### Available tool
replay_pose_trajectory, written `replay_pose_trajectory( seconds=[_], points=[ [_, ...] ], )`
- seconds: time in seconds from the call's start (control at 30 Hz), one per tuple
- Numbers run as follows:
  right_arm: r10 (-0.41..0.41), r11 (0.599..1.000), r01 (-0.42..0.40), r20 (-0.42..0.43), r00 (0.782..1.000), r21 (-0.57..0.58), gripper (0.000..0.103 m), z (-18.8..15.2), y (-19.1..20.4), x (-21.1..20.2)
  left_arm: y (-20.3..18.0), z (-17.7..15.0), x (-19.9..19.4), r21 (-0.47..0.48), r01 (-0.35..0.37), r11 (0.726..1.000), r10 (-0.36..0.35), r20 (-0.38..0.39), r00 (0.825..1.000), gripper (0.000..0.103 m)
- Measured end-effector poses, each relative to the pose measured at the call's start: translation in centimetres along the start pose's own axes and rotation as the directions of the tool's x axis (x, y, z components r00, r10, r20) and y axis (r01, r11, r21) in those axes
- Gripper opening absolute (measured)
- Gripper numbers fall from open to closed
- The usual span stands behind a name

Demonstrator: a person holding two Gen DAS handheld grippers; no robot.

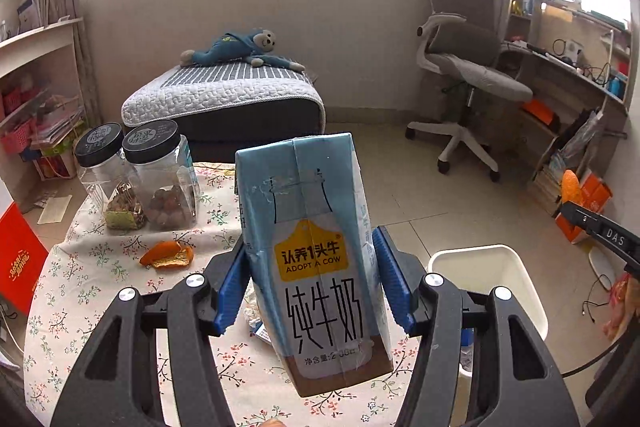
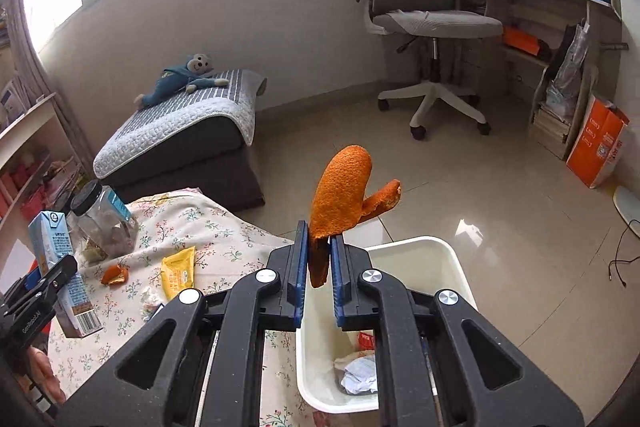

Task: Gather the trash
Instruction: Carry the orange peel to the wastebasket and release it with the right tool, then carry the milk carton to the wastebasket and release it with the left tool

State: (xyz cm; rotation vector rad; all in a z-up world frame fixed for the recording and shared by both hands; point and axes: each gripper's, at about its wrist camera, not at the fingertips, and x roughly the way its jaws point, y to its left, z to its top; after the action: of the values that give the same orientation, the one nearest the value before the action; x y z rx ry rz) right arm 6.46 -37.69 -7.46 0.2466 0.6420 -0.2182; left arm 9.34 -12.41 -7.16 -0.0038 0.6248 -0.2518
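My left gripper (image 1: 312, 267) is shut on a pale blue milk carton (image 1: 316, 251), held above the flowered tablecloth (image 1: 92, 267); the same carton (image 2: 60, 267) shows at the left of the right wrist view. My right gripper (image 2: 319, 247) is shut on a large orange peel (image 2: 340, 195) that sticks up between its blue pads, over the near rim of the white trash bin (image 2: 420, 255). The bin (image 1: 480, 267) stands on the floor right of the table and holds crumpled paper (image 2: 360, 375). Another orange peel (image 1: 168, 255) lies on the cloth, as does a yellow wrapper (image 2: 178, 271).
Two clear jars with black lids (image 1: 156, 175) stand at the table's far left. Beyond are a quilted ottoman with a plush toy (image 1: 224, 99), a swivel chair (image 1: 468, 83), a desk with shelves (image 1: 568, 75) and an orange box (image 2: 596, 147) on the tiled floor.
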Motion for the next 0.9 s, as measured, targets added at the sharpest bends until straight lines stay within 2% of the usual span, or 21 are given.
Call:
replay_pose_trajectory(
  seconds=[0.17, 0.2, 0.23, 0.33, 0.37, 0.43, 0.63, 0.9],
  points=[
    [-0.06, 0.998, 0.061, -0.028, 0.998, 0.023, 0.019, -0.3, -2.3, 0.2, -3.0, -0.1, 0.3, 0.028, 0.063, 0.998, -0.063, -0.007, 0.998, 0.058],
    [-0.077, 0.997, 0.078, -0.022, 0.997, 0.029, 0.027, -0.3, -2.6, 0.0, -3.5, -0.1, 0.5, 0.03, 0.075, 0.997, -0.075, -0.01, 0.997, 0.058],
    [-0.097, 0.995, 0.097, -0.011, 0.995, 0.036, 0.044, -0.2, -3.1, -0.2, -4.0, 0.0, 0.6, 0.03, 0.089, 0.996, -0.089, -0.015, 0.996, 0.058],
    [-0.169, 0.984, 0.166, 0.036, 0.985, 0.062, 0.069, 0.0, -4.4, -1.1, -5.5, 0.0, 1.2, 0.023, 0.129, 0.991, -0.128, -0.034, 0.991, 0.058],
    [-0.194, 0.979, 0.19, 0.05, 0.98, 0.074, 0.074, 0.1, -4.8, -1.5, -6.2, 0.1, 1.4, 0.022, 0.142, 0.99, -0.141, -0.041, 0.989, 0.058],
    [-0.243, 0.966, 0.233, 0.085, 0.966, 0.115, 0.093, 0.3, -5.9, -2.4, -7.5, 0.2, 1.8, 0.022, 0.171, 0.985, -0.17, -0.053, 0.984, 0.058],
    [-0.307, 0.937, 0.271, 0.151, 0.94, 0.219, 0.096, 0.7, -8.5, -4.6, -11.8, 0.4, 2.8, 0.036, 0.252, 0.967, -0.248, -0.085, 0.965, 0.058],
    [-0.346, 0.911, 0.295, 0.147, 0.926, 0.286, 0.096, 0.7, -10.9, -5.0, -16.9, 0.5, 5.0, 0.027, 0.311, 0.95, -0.304, -0.149, 0.941, 0.058]
  ],
)
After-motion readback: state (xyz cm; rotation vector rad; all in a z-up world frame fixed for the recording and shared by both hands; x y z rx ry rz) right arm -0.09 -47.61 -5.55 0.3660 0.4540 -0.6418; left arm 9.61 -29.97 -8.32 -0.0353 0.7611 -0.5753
